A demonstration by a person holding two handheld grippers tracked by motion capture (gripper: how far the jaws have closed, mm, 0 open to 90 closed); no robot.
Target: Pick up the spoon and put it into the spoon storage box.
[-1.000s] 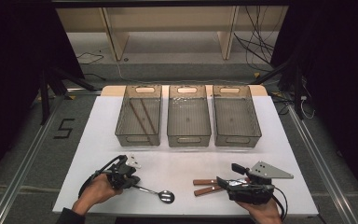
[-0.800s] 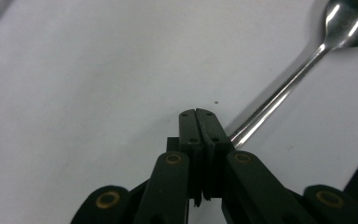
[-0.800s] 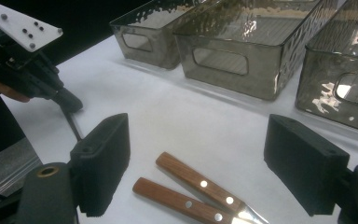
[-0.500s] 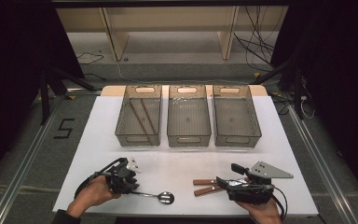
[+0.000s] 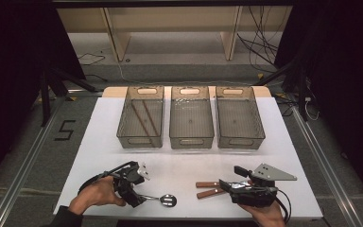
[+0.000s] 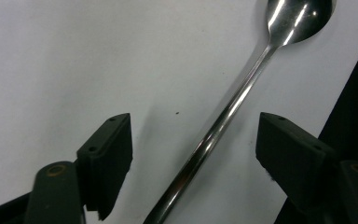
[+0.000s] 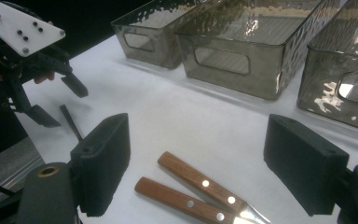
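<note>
A steel spoon [image 5: 163, 199] lies on the white table [image 5: 184, 165] near its front edge. In the left gripper view its handle [image 6: 223, 121] runs between the wide-apart jaws of my left gripper [image 6: 193, 144], and neither pad touches it. These jaws have just been opening. In the high view the left gripper [image 5: 137, 193] sits over the handle's end. My right gripper [image 5: 230, 178] stands open just above two wooden-handled knives [image 7: 191, 186], which lie side by side on the table.
Three clear grey bins stand in a row at the table's far half: left [image 5: 139, 140], middle [image 5: 191, 141], right [image 5: 241, 141]. Two brown sticks [image 5: 144, 118] lie in the left bin. The table's front edge is close behind both hands.
The left gripper's jaws have opened and let go of the spoon's handle, which now rests on the table. The left hand shifted slightly. The right gripper has kept still.
</note>
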